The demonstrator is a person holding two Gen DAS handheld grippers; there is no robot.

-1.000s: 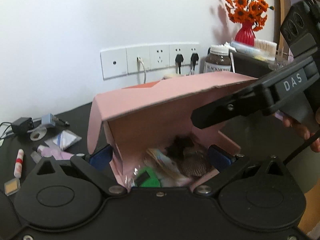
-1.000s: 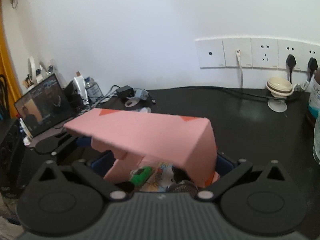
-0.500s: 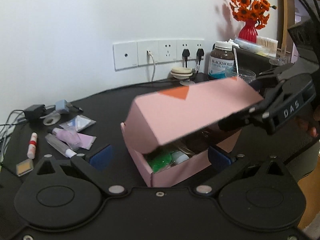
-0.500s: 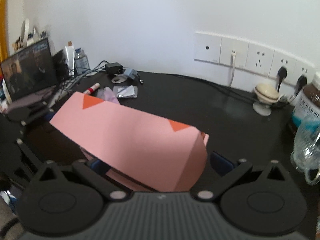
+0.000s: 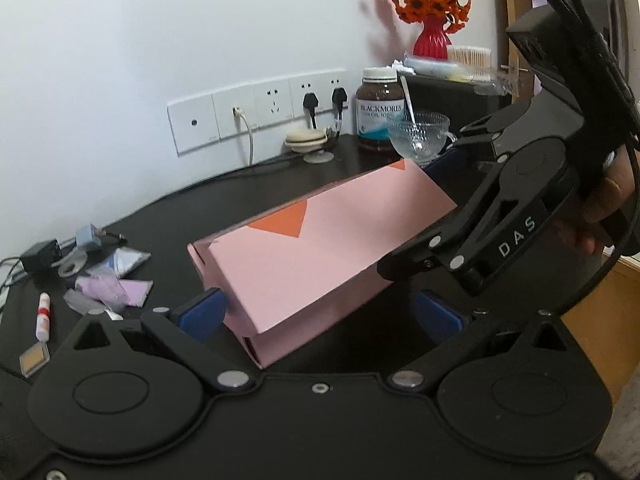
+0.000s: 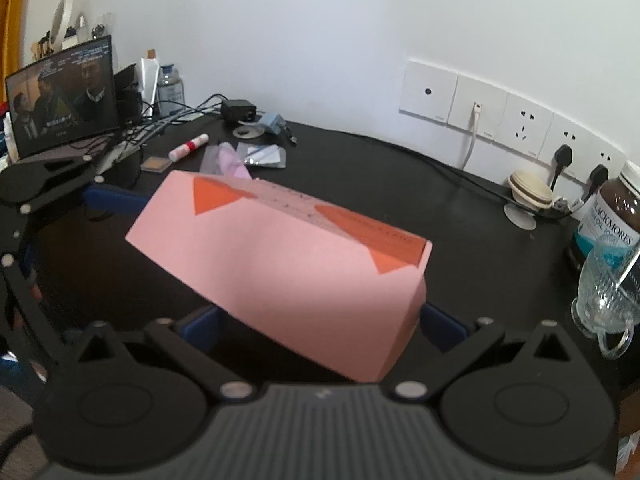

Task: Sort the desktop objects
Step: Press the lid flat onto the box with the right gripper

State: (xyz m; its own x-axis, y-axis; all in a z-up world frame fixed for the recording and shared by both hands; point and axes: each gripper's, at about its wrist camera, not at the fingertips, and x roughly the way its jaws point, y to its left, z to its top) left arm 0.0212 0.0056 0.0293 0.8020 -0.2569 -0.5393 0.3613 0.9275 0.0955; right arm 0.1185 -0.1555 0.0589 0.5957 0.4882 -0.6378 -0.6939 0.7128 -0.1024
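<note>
A pink cardboard box [image 5: 320, 256] with orange triangles lies on the black desk [image 5: 224, 200], its lid down over it and the contents hidden. My left gripper [image 5: 318, 314] is open, its blue pads either side of the box's near end. The right gripper [image 5: 416, 220] reaches in from the right, open, with one finger behind the box's far end and one in front. In the right wrist view the box [image 6: 288, 272] sits between the open right gripper's [image 6: 320, 326] pads, and the left gripper [image 6: 72, 232] stands open at its left end.
Left of the box lie a white-and-red tube [image 5: 43, 317], purple packets [image 5: 108, 288], a tan square [image 5: 34, 358] and a charger [image 5: 34, 256]. A glass cup [image 6: 604, 292], brown bottle [image 6: 612, 216] and red flower vase [image 5: 430, 40] stand right. A lit screen [image 6: 64, 96] is far left.
The box lid has swung down from raised to lying over the box, hiding the contents. Both grippers have drawn back a little from the box.
</note>
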